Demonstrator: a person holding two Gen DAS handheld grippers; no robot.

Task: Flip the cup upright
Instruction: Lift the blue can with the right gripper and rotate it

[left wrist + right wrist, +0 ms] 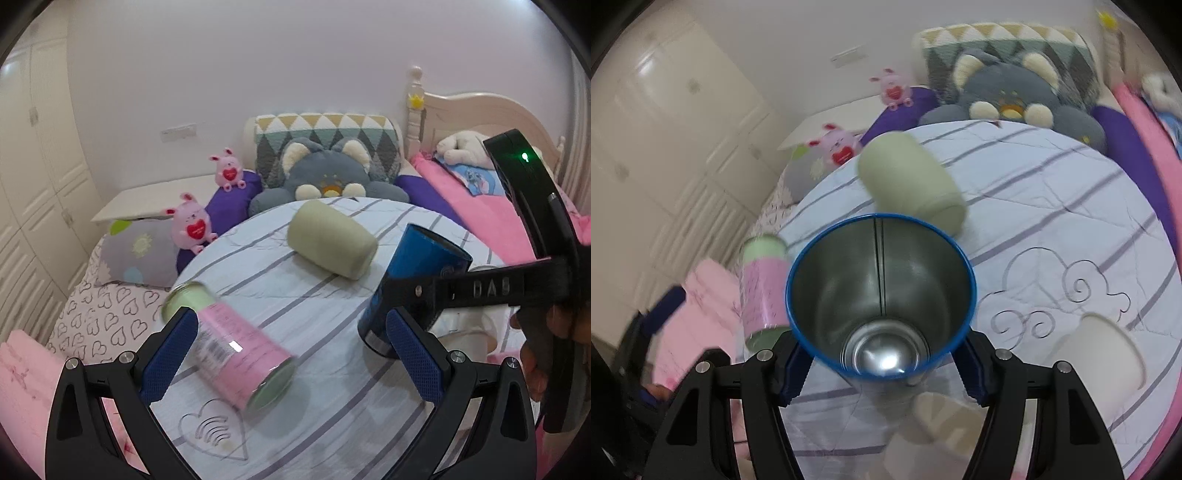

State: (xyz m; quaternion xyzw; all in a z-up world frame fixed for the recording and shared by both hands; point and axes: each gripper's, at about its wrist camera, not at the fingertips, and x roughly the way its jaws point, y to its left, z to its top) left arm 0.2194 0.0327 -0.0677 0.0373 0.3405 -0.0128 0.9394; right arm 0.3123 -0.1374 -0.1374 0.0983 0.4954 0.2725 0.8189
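The right claw (882, 365) is clamped on the blue cup (881, 295); its two blue pads (796, 365) press the cup's sides down near the bottom; the cup's open mouth points away from the claw, so the right camera looks straight into the shiny grey inside with a dark seam line. From the left camera the same blue cup (410, 291) is tilted, lifted partly over the striped blanket (314, 295); the black bar of the right claw (410, 295) crosses in front of it and hides part of its side; its bottom edge sits just behind the left claw's right pad.

The left claw (291, 354) is wide apart and holds nothing; a pink can (236, 339) lies on its side just past the left pad (170, 358), blurry, with its far end cut off by that pad.

Farther out, past both claws, a pale green cup (332, 240) lies on its side on the blanket; to the right of the right claw a white cup (1100, 354) is blurred and hard to make out; another pale shape below the claw is too fuzzy to name.

Beyond the blanket sit a grey cat pillow (328, 177) and two pink bunny toys (192, 223).
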